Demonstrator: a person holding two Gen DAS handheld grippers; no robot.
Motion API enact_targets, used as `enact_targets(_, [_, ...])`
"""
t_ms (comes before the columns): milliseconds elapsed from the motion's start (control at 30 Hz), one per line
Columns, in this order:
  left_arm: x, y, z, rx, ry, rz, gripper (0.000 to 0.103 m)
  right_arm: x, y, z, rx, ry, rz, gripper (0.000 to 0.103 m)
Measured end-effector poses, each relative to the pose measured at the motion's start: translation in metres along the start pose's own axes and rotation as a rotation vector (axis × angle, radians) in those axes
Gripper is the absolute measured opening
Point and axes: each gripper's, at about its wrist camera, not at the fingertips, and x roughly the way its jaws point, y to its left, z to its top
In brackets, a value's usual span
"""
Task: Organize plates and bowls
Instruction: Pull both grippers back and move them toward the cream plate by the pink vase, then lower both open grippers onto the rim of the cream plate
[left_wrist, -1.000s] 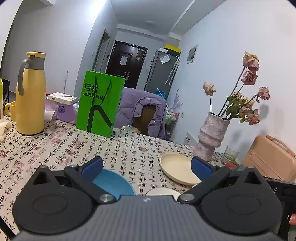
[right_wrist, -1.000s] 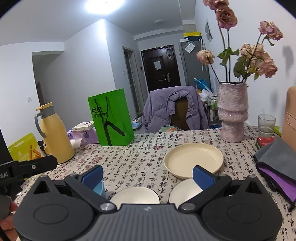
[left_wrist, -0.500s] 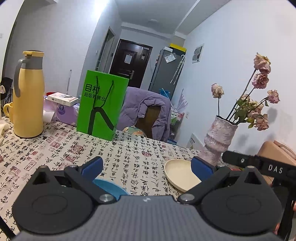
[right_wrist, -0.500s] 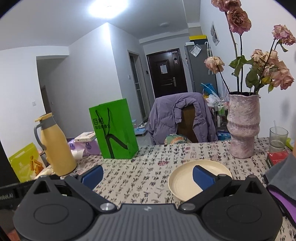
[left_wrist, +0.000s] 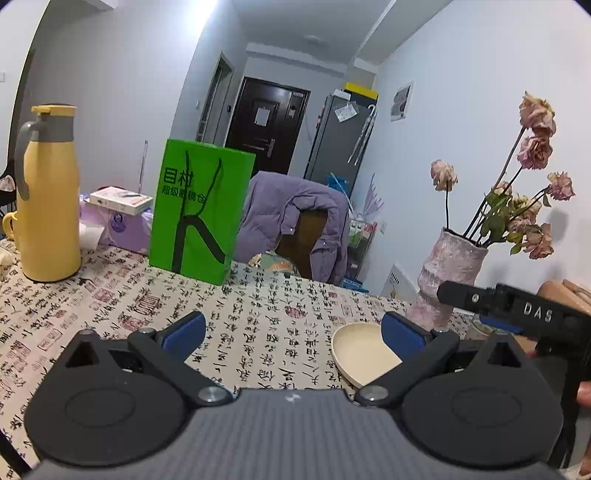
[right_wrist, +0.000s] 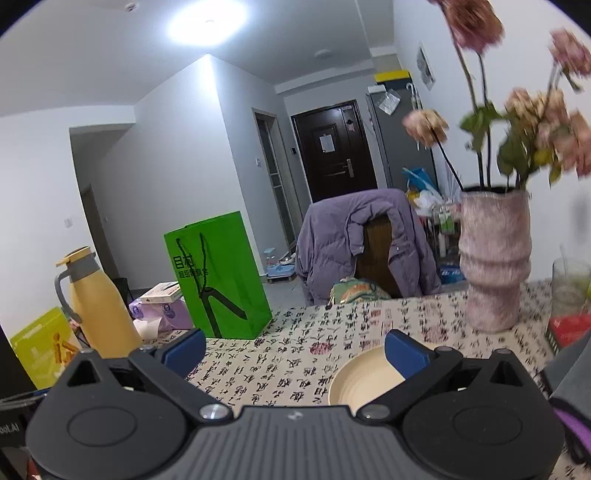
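Both cameras have been lifted, so the bowls are now hidden. Left view: the left hand-held gripper (left_wrist: 293, 326) is held apart, empty; the cream plate (left_wrist: 360, 356) on the surface (left_wrist: 110, 295) is half covered. Right view: the right hand-held gripper (right_wrist: 295, 345) is apart too; the flowers (right_wrist: 535, 118) are blurred.

Bare tablecloth (left_wrist: 258, 332) stretches through the middle of the table, open for passage toward the far edge. A cream plate (left_wrist: 360, 356) lies right of centre. On the far left a green bag (left_wrist: 201, 210) and a yellow jug (left_wrist: 48, 192) stand upright; on the far right a pink vase (right_wrist: 495, 258) with overhanging flowers (right_wrist: 535, 122) blocks the way
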Motion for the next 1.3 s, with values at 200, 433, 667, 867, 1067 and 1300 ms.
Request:
enact_targets(200, [0.012, -0.013, -0.006, 0.008, 0.014, 0.013, 0.103, 0.000, -0.023, 0.006, 0.003, 0.017, -0.049, 0.103])
enact_targets(433, [0.023, -0.027, -0.007, -0.007, 0.044, 0.034, 0.103, -0.004, -0.040, 0.012, 0.021, 0.016, -0.061, 0.103])
enact_targets(667, [0.031, -0.042, -0.004, -0.008, 0.063, 0.054, 0.103, -0.005, -0.053, 0.017, 0.049, 0.022, -0.072, 0.103])
enact_targets(867, [0.040, -0.053, -0.001, 0.002, 0.080, 0.075, 0.103, -0.002, -0.064, 0.017, 0.078, 0.029, -0.077, 0.103])
enact_targets(1067, [0.057, -0.064, 0.005, -0.002, 0.096, 0.098, 0.103, 0.002, -0.082, 0.019, 0.124, 0.032, -0.095, 0.103])
enact_targets(1300, [0.081, -0.081, 0.003, 0.025, 0.120, 0.114, 0.103, 0.004, -0.101, 0.019, 0.167, 0.031, -0.120, 0.103])
